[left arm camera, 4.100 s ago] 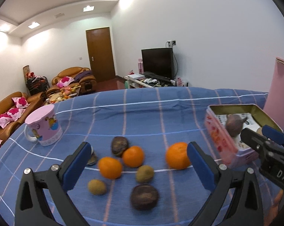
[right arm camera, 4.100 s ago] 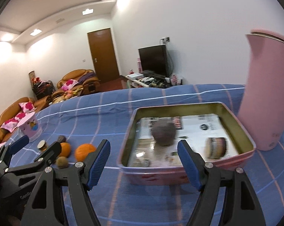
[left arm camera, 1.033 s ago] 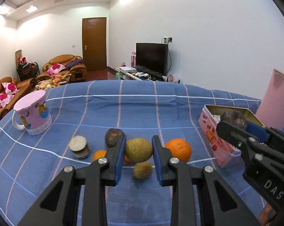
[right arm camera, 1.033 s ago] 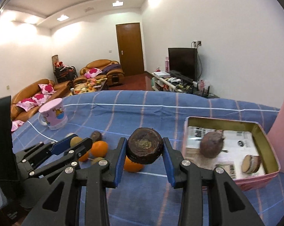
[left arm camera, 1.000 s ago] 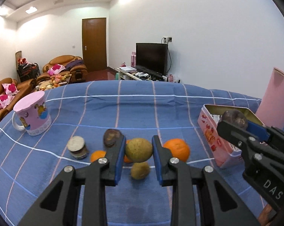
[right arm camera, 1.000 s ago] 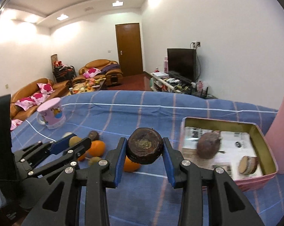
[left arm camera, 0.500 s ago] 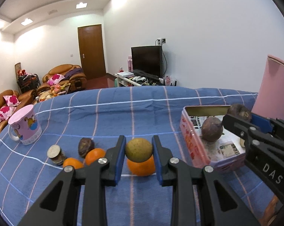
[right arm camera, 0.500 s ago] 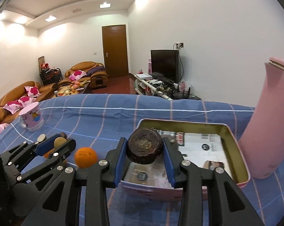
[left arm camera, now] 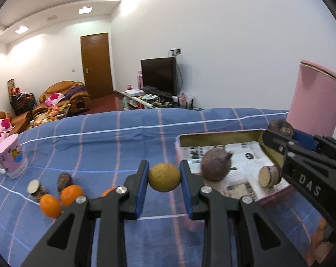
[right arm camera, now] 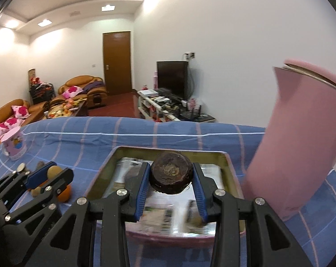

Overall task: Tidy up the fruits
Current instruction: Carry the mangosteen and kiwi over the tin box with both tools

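A blue checked cloth covers the desk (left arm camera: 123,138). At its right side stands a tall pink container (right arm camera: 301,146), just beside a pink tin (right arm camera: 114,162) lined with printed paper. Inside the tin lie a brown round fruit (left arm camera: 215,166) and a small cut piece (left arm camera: 268,175). The right tool (right arm camera: 171,174) hangs over the tin, its blue pads pinching a dark wrinkled fruit (right arm camera: 171,173). The left tool (left arm camera: 164,176) is held above the cloth near the tin's left wall, clamped on a yellow-green fruit (left arm camera: 164,176). Left of it on the cloth lie two oranges (left arm camera: 49,205), a dark fruit (left arm camera: 64,179) and a small jar (left arm camera: 35,188). A pink mug (left arm camera: 11,155) stands well apart at the far left.
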